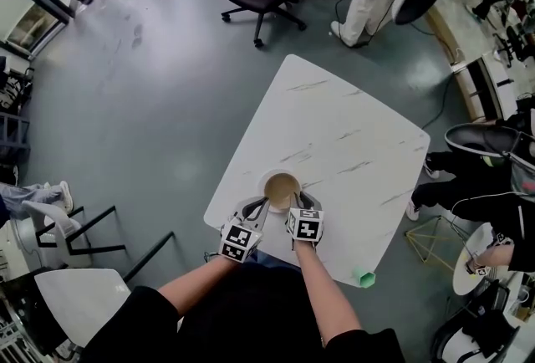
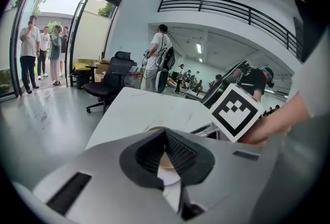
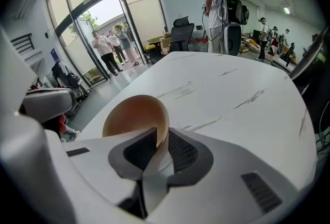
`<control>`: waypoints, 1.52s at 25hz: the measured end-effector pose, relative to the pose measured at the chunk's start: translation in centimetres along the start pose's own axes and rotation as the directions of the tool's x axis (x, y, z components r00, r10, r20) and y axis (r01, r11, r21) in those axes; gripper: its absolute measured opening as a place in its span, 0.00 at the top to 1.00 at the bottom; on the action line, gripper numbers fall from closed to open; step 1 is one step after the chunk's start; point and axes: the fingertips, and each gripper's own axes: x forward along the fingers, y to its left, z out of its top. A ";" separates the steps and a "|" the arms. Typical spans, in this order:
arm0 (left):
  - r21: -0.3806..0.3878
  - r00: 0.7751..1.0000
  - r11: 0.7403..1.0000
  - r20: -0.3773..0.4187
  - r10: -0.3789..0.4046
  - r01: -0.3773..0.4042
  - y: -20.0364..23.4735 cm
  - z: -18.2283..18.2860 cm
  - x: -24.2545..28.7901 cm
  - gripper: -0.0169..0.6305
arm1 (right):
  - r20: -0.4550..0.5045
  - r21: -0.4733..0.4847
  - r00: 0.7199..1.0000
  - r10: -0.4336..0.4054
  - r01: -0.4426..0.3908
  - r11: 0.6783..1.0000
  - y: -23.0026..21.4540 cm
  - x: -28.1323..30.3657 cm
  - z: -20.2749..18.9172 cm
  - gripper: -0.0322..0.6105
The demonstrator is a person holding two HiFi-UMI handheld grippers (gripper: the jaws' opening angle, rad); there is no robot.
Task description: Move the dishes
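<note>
table [image 1: 351, 127]: white, grey-veined | plate [image 2: 170, 181]: apparently white, under bowl, by near edge toward left corner | bowl [image 1: 282, 188]: tan inside, upright, empty | left gripper [image 1: 255, 207]: clamped on plate rim | right gripper [image 1: 303, 202]: pinching bowl wall | progress: gripped, seemingly not yet lifted; carry and set-down left

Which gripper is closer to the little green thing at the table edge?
Right. The right gripper holds the bowl on the side toward the green thing; the left gripper holds its opposite side.
</note>
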 end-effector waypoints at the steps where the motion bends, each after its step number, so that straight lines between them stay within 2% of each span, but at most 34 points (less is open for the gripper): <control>1: -0.001 1.000 1.000 -0.003 0.001 -0.001 0.1 -0.1 0.0 0.95 | -0.006 0.001 1.000 -0.002 0.002 1.000 -0.1 0.2 -0.1 0.83; 6: -0.002 1.000 1.000 -0.005 0.013 -0.013 0.4 -0.5 -0.1 0.95 | -0.016 -0.012 1.000 -0.008 0.008 1.000 -0.5 0.5 -0.1 0.88; 11: -0.010 1.000 1.000 0.000 0.006 -0.006 0.0 -1.0 -1.1 0.95 | -0.003 0.004 1.000 0.004 -0.004 1.000 -0.5 -0.2 -0.3 0.89; 19: -0.004 0.999 1.000 0.033 -0.001 0.001 -1.5 -1.6 -5.0 0.95 | 0.069 0.062 0.997 -0.040 0.036 0.997 -0.4 -4.5 -1.0 0.90; 24: -0.018 0.998 0.999 0.054 -0.035 0.036 -3.5 -2.7 -7.5 0.95 | 0.103 0.158 0.991 -0.090 0.073 0.985 -1.4 -7.8 -3.7 0.90; 29: -0.013 0.994 0.995 0.053 -0.094 0.095 -6.7 -5.1 -10.2 0.95 | 0.121 0.187 0.985 -0.123 0.099 0.977 -0.8 -11.6 -7.1 0.90; 38: 0.019 0.977 0.978 0.038 -0.211 0.210 -11.9 -8.6 -12.3 0.95 | 0.190 0.324 0.954 -0.230 0.160 0.933 -2.3 -17.9 -12.7 0.90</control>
